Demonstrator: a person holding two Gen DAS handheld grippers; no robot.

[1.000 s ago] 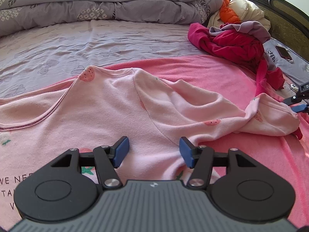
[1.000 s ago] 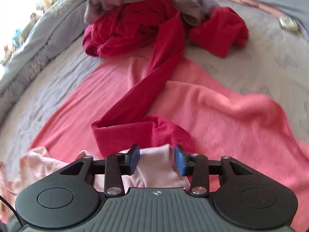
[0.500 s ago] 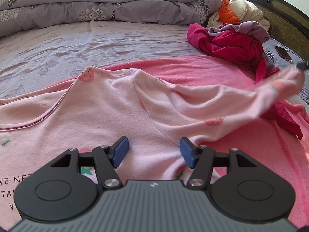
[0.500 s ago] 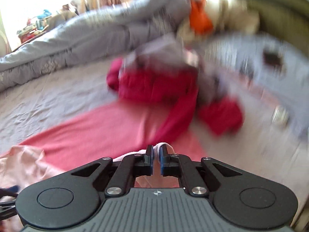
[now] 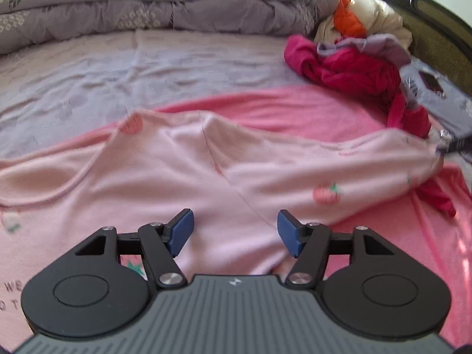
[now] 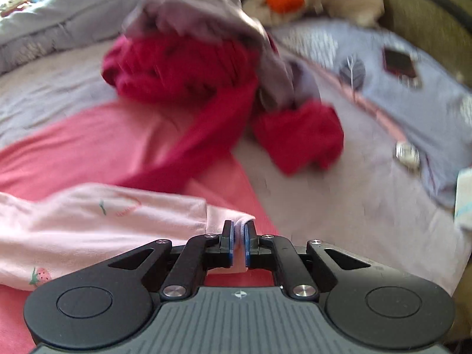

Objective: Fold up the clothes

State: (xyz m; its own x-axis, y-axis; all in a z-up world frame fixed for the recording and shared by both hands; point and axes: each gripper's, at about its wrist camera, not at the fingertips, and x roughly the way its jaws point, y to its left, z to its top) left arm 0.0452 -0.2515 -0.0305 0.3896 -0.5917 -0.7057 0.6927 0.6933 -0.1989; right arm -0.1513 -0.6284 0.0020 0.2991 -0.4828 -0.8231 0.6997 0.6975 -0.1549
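Note:
A pale pink strawberry-print shirt [image 5: 153,177] lies spread on a coral pink cloth [image 5: 280,115] over the bed. My left gripper [image 5: 234,233] hovers open just above the shirt's body, nothing between its blue pads. The shirt's sleeve [image 5: 354,165] is stretched out to the right, its cuff held at the far right by my right gripper [image 5: 445,144]. In the right wrist view my right gripper [image 6: 239,243] is shut on the sleeve cuff [image 6: 233,221], and the sleeve [image 6: 103,215] trails off to the left.
A heap of crimson and grey-lilac clothes [image 5: 351,65] lies at the back right, one crimson leg [image 6: 206,141] running toward the sleeve. A rolled grey quilt [image 5: 147,8] lines the far side. A phone [image 6: 399,62] and a small metal object [image 6: 408,153] rest on the sheet.
My right gripper shut on the sleeve cuff, lifted it and pulled it out to the right, straightening the crumpled sleeve. The left gripper stayed open over the shirt body.

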